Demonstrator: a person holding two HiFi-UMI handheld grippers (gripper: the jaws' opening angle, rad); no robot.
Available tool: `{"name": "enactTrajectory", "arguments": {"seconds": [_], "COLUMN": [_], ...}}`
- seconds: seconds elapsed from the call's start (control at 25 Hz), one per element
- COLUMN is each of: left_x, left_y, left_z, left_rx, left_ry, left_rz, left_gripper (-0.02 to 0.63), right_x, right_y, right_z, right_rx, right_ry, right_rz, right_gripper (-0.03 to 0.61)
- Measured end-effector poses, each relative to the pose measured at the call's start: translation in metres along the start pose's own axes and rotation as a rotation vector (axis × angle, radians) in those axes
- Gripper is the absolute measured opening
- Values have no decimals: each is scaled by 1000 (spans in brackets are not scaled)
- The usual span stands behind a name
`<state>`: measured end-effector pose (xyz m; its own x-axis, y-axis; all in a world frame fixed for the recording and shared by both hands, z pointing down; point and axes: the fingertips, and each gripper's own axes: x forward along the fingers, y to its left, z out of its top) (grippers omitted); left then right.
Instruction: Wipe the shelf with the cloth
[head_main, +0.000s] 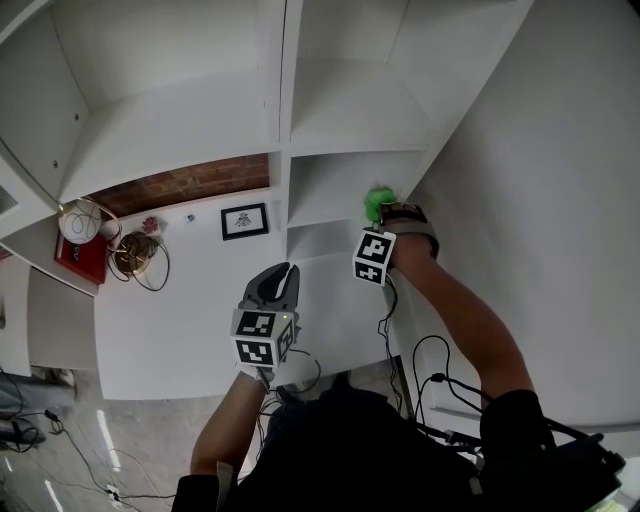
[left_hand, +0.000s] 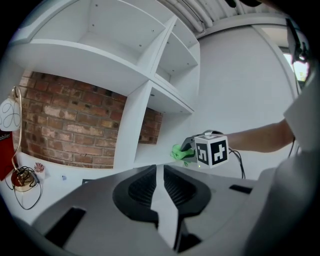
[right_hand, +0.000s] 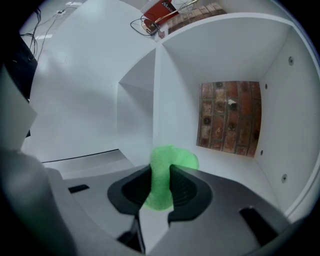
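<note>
The white shelf unit (head_main: 340, 185) fills the head view. A bright green cloth (head_main: 378, 203) is held at the mouth of a lower right compartment, with my right gripper (head_main: 385, 214) shut on it. In the right gripper view the cloth (right_hand: 169, 162) bulges out between the jaws of the gripper (right_hand: 161, 174), facing a compartment (right_hand: 240, 50) with a brick back. My left gripper (head_main: 282, 276) hangs lower, in front of the shelf's bottom board, shut and holding nothing. The left gripper view looks over its jaws (left_hand: 160, 172) at the cloth (left_hand: 179, 151) and the right gripper (left_hand: 189, 147).
On the long ledge to the left stand a small framed picture (head_main: 245, 221), a coil of wire (head_main: 135, 255), a red box (head_main: 78, 258) and a round white thing (head_main: 78, 222). A brick wall (head_main: 190, 185) shows behind. A white wall (head_main: 540, 200) bounds the right side. Cables trail below.
</note>
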<state>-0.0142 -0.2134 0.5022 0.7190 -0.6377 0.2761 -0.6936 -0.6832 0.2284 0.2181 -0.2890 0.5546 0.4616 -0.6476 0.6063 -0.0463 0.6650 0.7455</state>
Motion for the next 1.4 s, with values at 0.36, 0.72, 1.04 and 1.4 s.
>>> {"name": "enactTrajectory", "arguments": {"seconds": [0.36,0.72,1.04,1.4], "left_x": [14,24,30,24], "left_y": [-17,-36,-50,-43], "left_z": [-1,-3,-6,-4], "left_rx": [16,26,29,21], "left_ry": [16,28,31,25], "left_rz": [-36,-72,-92,-56], "left_gripper": [46,46,46,46], "right_x": [-8,-12,-18,-68], "right_y": [12,29,38,20], "right_z": [-11,-32,-47,6], "right_rx": [22,35,66,506], "right_ry": [-26,-12,-14,-424], "right_rz": [1,23,27,164], "right_gripper": [89,90,91,91]}}
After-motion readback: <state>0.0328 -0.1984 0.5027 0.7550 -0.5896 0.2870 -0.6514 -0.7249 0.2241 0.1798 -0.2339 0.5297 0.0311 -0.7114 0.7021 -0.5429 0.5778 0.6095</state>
